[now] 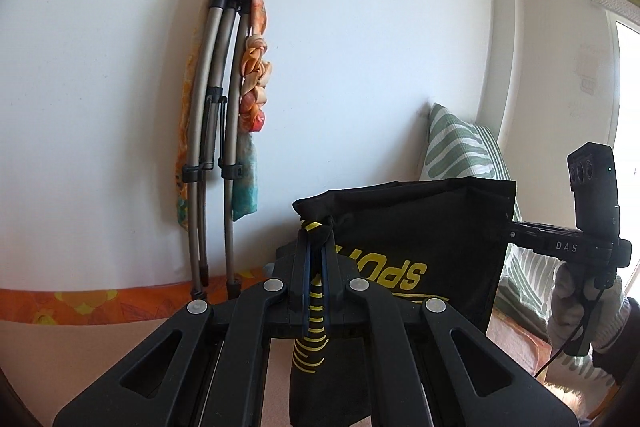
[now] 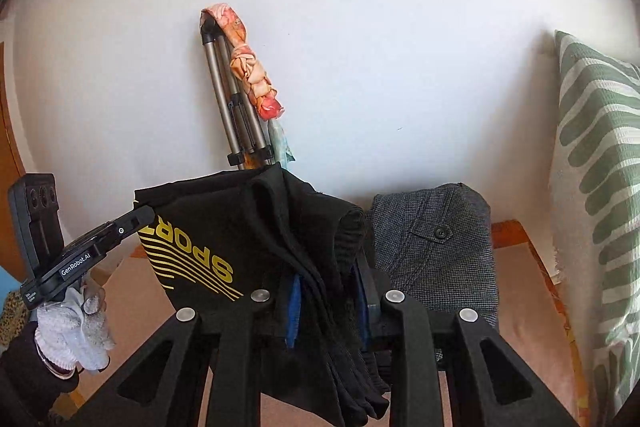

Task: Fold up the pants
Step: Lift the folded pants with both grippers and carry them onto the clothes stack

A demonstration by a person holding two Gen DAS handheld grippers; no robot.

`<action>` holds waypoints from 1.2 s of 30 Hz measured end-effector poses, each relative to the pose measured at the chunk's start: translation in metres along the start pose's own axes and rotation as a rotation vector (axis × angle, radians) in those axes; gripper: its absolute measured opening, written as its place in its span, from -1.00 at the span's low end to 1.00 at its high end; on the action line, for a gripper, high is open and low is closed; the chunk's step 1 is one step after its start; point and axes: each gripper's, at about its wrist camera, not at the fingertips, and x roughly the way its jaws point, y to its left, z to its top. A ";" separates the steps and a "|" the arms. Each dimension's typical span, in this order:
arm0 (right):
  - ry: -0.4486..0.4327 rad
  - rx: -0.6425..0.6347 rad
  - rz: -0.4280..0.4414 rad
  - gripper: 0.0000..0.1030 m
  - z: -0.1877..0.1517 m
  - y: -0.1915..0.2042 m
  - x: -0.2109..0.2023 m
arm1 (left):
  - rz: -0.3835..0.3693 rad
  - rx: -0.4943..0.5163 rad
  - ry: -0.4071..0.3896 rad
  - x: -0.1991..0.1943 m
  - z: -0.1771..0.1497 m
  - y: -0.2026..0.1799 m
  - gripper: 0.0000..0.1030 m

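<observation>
Black pants (image 1: 420, 227) with yellow "SPORT" print and yellow stripes hang stretched in the air between both grippers. My left gripper (image 1: 316, 239) is shut on one bunched corner of the cloth. My right gripper (image 2: 328, 263) is shut on the other end, where thick black folds (image 2: 320, 251) drape over its fingers. In the right wrist view the pants (image 2: 200, 227) spread to the left, where the left gripper (image 2: 140, 219) grips their corner. In the left wrist view the right gripper (image 1: 514, 227) holds the far right edge.
A folded metal frame (image 1: 216, 131) with patterned cloth tied on leans against the white wall. A green striped pillow (image 2: 592, 187) stands at the right. A folded grey garment (image 2: 436, 247) lies on the peach bed surface (image 2: 520, 307) below the right gripper.
</observation>
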 end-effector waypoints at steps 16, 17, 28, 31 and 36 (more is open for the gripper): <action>-0.037 -0.047 -0.177 -0.60 0.060 -0.101 0.015 | -0.058 0.014 0.016 0.122 0.034 -0.046 -0.94; -0.026 -0.048 -0.185 -0.60 0.062 -0.107 0.027 | -0.044 0.018 0.028 0.134 0.032 -0.045 -0.94; 0.103 -0.024 -0.190 -0.60 0.059 -0.155 0.152 | 0.071 0.010 0.127 0.233 0.014 -0.017 -0.94; 0.119 -0.018 -0.203 -0.60 0.058 -0.162 0.173 | 0.085 0.006 0.149 0.250 0.007 -0.012 -0.94; 0.142 0.010 -0.225 -0.54 0.052 -0.175 0.194 | 0.107 -0.005 0.182 0.268 0.002 -0.008 -0.94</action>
